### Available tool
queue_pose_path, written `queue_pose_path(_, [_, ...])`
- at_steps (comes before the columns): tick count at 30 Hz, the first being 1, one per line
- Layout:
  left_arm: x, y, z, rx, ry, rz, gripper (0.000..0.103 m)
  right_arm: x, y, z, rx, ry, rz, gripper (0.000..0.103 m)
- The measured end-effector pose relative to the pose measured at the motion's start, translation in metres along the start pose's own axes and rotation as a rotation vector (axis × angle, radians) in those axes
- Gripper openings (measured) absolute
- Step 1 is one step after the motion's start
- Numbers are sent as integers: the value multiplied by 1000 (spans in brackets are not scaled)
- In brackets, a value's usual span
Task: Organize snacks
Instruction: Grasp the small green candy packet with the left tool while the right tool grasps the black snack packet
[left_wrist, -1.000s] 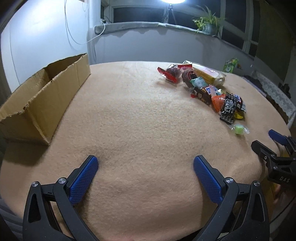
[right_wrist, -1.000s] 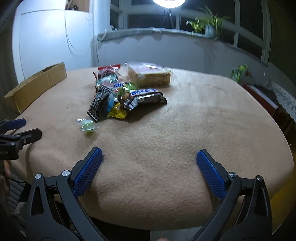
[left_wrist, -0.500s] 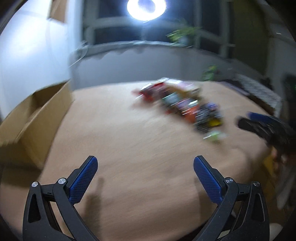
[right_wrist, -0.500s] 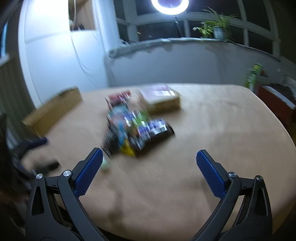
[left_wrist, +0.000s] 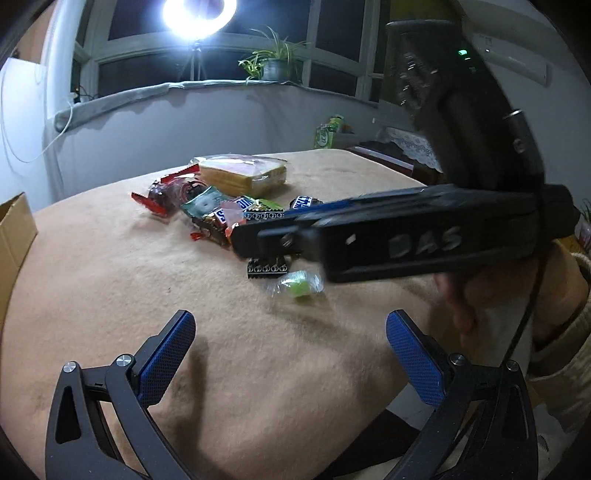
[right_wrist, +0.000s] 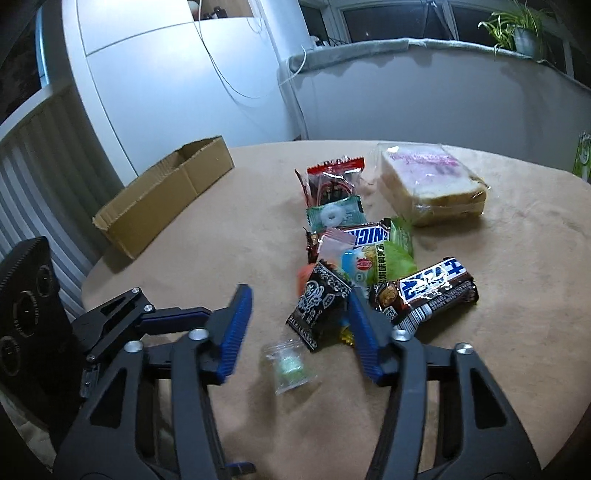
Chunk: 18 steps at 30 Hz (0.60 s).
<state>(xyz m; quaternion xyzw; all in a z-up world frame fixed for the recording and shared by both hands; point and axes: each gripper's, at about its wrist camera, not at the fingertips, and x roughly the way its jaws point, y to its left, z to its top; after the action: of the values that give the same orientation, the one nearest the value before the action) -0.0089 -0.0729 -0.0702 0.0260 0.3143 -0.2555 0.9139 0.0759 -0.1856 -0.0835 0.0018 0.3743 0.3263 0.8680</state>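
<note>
The green candy (right_wrist: 289, 365) lies low in the frame on the bench (right_wrist: 517, 258) — between the right hand-held gripper (right_wrist: 301, 332) pads, untouched. Its jaws have just been closing, half open; the left hand-held gripper (left_wrist: 290, 354) gapes wide — empty.

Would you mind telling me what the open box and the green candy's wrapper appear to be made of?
The box looks like plain brown corrugated cardboard, matte, with raw torn-looking edges and fold creases. The green candy's wrapper seems to be thin clear plastic film: glossy, crinkled, the candy visible through it.
</note>
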Motion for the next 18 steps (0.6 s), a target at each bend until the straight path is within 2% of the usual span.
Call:
queue_pose_path(2, [4,0,3,-7,8,-19,90,0,-1,0,-1,1,-4,39])
queue_pose_path(4, [11,0,4,-6,22,-27,86,-2,-2,1,-1,4,-13,25])
queue_pose_path(5, [14,-1,6,-4,30,-28,80,-2,-3,1,1,6,-12,22])
queue_pose_path(8, [20,-7,9,15,54,-26,75,-7,-7,-3,11,-1,-7,17])
queue_pose_path(9, [23,-8,11,25,62,-23,68,-8,-9,-5,19,-4,-8,13])
queue_pose_path(13, [32,-10,18,24,81,-12,51,-20,-21,-13,66,-35,-23,11])
queue_pose_path(15, [36,-8,20,21,86,-6,35,-30,-29,-18,94,-60,-30,10])
queue_pose_path(18, [38,-9,21,17,88,-13,34,-41,-38,-23,119,-79,-46,10])
